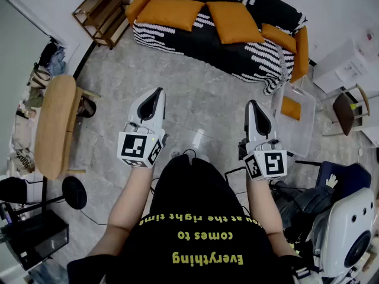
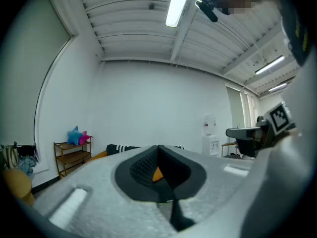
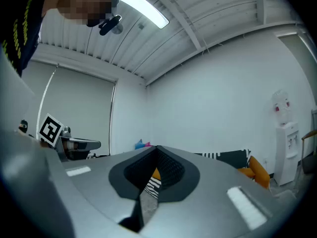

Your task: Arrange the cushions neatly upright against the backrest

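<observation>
Person (image 1: 195, 218) in a black shirt, left gripper (image 1: 156, 92) and right gripper (image 1: 251, 104) both pressed together with nothing in them, orange cushions (image 1: 172, 12) lying flat on the striped sofa (image 1: 237, 53) far ahead

We are reading yellow print on person's black shirt (image 1: 201, 241), lower centre of head view, upside down to camera: "Everything" nearest bottom edge, "comes to" above it, top line ending "at the right time". Word before "at" not clear. Cubes on left gripper (image 1: 157, 92) and right gripper (image 1: 251, 104) showing square black-and-white code markers.
</observation>
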The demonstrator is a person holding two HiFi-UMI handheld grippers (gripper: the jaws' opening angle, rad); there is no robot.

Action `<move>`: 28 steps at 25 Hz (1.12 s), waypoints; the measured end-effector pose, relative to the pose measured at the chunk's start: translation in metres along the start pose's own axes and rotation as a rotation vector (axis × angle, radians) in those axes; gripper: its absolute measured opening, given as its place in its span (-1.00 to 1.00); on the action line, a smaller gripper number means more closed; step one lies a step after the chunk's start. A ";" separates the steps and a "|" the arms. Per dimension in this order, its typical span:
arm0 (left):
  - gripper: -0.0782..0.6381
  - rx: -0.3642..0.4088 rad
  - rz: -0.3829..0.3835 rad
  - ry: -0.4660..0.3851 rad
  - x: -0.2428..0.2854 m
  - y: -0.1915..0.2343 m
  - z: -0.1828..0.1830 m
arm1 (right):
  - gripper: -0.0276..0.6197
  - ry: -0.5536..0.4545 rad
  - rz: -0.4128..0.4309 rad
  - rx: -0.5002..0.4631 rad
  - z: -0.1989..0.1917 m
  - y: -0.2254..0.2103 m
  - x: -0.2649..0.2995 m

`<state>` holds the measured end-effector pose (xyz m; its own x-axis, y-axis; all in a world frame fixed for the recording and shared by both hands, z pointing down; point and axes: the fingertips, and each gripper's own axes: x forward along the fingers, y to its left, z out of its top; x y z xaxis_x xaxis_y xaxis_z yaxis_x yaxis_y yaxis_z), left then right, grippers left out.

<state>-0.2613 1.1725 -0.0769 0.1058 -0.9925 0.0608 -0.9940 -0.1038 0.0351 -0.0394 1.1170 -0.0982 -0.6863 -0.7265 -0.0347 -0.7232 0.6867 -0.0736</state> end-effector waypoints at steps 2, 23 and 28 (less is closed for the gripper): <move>-0.78 0.000 0.000 -0.004 0.005 -0.003 0.002 | -0.88 0.003 -0.001 -0.004 0.000 -0.005 0.001; -0.78 0.007 -0.093 -0.015 0.063 -0.035 0.002 | -0.88 -0.013 -0.076 0.039 -0.002 -0.059 -0.005; -0.78 0.007 -0.144 -0.008 0.117 -0.035 -0.001 | -0.88 -0.002 -0.132 0.042 -0.005 -0.093 0.016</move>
<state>-0.2140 1.0603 -0.0702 0.2468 -0.9679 0.0478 -0.9688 -0.2452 0.0361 0.0170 1.0415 -0.0869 -0.5849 -0.8108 -0.0242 -0.8035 0.5832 -0.1192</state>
